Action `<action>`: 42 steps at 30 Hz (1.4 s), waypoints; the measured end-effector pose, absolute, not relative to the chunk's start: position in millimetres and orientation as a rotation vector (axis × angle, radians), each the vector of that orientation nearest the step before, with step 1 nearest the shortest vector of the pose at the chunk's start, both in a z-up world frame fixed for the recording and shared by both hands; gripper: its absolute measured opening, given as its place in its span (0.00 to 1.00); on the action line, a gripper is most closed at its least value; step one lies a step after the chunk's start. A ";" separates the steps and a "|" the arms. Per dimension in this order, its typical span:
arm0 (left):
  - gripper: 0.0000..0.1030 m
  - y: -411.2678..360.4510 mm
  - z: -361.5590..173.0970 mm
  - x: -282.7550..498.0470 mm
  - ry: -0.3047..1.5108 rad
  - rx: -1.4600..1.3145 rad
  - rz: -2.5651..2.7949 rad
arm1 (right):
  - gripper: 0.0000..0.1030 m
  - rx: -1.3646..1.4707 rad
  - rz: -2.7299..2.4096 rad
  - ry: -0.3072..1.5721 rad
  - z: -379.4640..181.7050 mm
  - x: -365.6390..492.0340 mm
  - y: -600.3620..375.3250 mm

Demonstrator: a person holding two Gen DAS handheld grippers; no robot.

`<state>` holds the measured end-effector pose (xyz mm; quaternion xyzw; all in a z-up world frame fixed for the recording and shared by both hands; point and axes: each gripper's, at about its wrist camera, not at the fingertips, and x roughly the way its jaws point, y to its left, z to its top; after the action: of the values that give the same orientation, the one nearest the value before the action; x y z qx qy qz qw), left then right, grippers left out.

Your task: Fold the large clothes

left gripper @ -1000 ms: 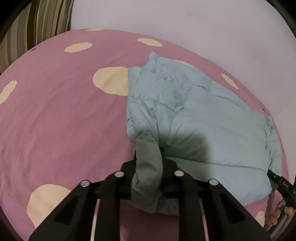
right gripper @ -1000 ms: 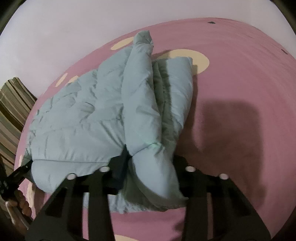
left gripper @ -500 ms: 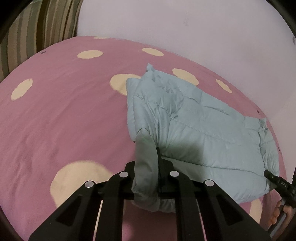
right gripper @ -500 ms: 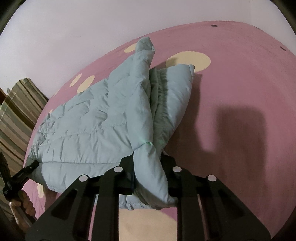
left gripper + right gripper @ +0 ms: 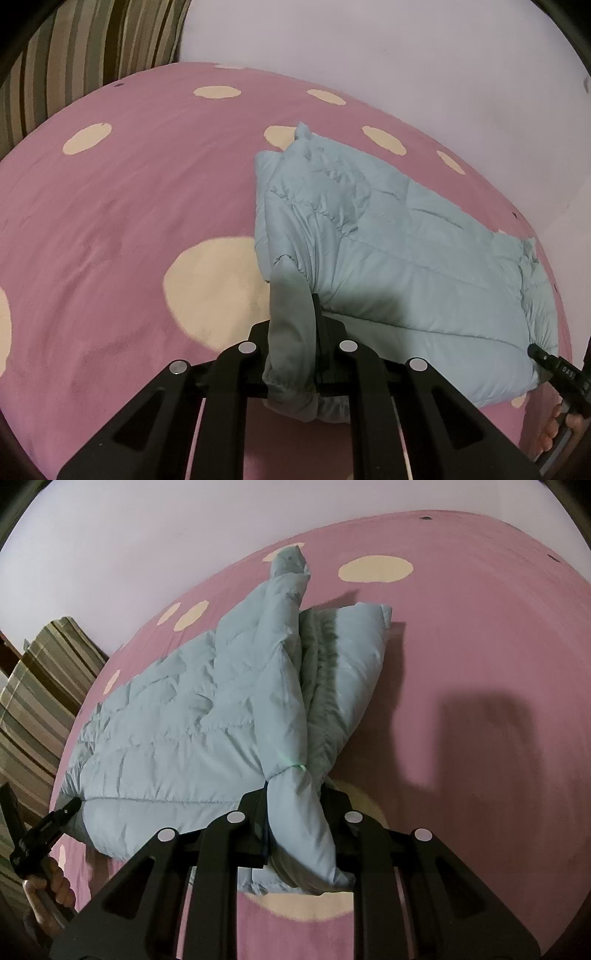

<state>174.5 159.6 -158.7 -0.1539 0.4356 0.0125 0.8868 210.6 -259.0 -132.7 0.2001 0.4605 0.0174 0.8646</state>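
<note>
A pale blue puffer jacket (image 5: 388, 258) lies on a bed (image 5: 110, 221) covered in pink fabric with cream dots. It is partly folded: in the right wrist view one layer lies doubled over another, with a padded sleeve (image 5: 354, 672) beside the fold and a narrow end (image 5: 290, 559) pointing toward the wall (image 5: 147, 535) behind the bed.

The left gripper (image 5: 295, 332) has its jaws closed on a bunched corner of the jacket, the fabric pinched between them and hanging in a gathered lump over the near side. The right gripper (image 5: 295, 812) likewise has its jaws clamped on a twisted bunch of the jacket at the other near corner, the cloth drawn taut from the grip up into the body of the jacket.

Each view shows the other gripper at the jacket's far corner, with a hand (image 5: 51, 886) on its handle. A striped cushion (image 5: 40, 686) stands past the jacket, at the bed's edge against the wall.
</note>
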 end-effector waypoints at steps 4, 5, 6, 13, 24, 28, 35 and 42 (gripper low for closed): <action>0.12 161.1 -158.6 161.2 0.907 -0.321 0.027 | 0.17 0.420 0.042 0.973 -132.8 205.8 -257.1; 0.11 161.4 -158.6 157.5 0.908 -0.321 0.028 | 0.17 0.418 0.044 0.975 -132.3 207.4 -256.9; 0.12 161.1 -158.8 154.6 0.909 -0.320 0.030 | 0.17 0.416 0.044 0.976 -132.3 206.5 -258.6; 0.12 160.1 -164.0 143.4 0.915 -0.314 0.034 | 0.18 0.411 0.049 0.986 -134.9 208.0 -263.9; 0.12 161.8 -164.0 139.8 0.913 -0.318 0.036 | 0.19 0.397 0.054 0.983 -136.8 210.0 -263.7; 0.12 160.7 -165.0 142.6 0.915 -0.317 0.039 | 0.20 0.396 0.061 0.985 -139.5 212.3 -266.8; 0.12 157.2 -168.6 142.0 0.915 -0.302 0.046 | 0.23 0.394 0.065 0.983 -145.0 213.5 -269.6; 0.12 154.9 -170.4 140.6 0.910 -0.294 0.052 | 0.24 0.392 0.065 0.977 -147.6 211.6 -270.3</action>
<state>140.6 154.9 -170.4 -0.1414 0.4379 0.0251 0.8875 211.6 -270.3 -147.6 0.1870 0.4660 0.0311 0.8642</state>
